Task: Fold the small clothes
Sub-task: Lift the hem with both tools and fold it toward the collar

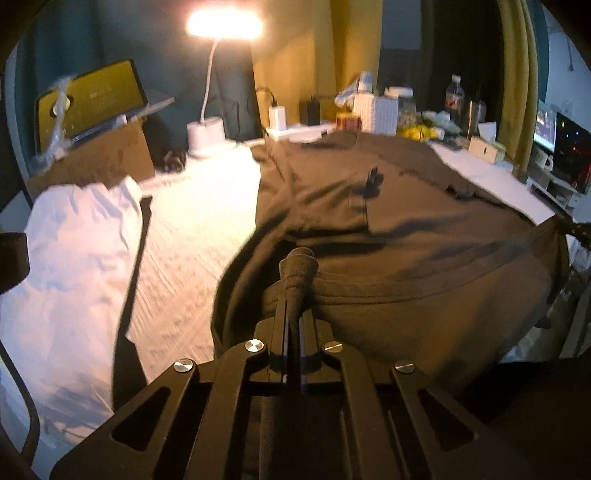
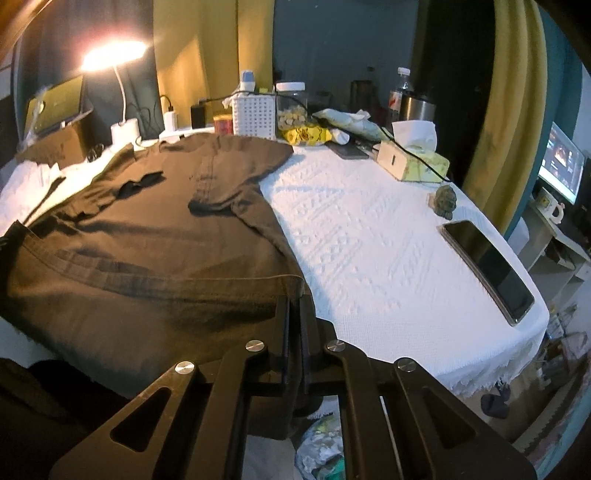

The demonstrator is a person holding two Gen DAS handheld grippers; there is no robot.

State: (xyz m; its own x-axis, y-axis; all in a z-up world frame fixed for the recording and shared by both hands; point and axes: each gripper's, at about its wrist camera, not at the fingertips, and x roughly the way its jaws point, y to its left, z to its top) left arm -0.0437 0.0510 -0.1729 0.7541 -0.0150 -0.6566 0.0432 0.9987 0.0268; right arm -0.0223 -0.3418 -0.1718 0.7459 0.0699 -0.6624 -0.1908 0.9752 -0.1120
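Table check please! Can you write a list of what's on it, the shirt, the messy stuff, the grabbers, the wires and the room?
Surface: table with white textured cloth.
Job's things: dark shirt spread flat; white garment beside it.
Clutter: phone, tissue box, white basket, jar, bottle, lamp, laptop.
Grippers: left gripper shut on the shirt hem; right gripper shut on the hem corner.
Cables: black cable over the tissue box.
Surroundings: yellow curtain, lit screen.

Dim room, warm glare from desk lamp (image 1: 224,23); fisheye bending, dark vignette at edges, slight blur
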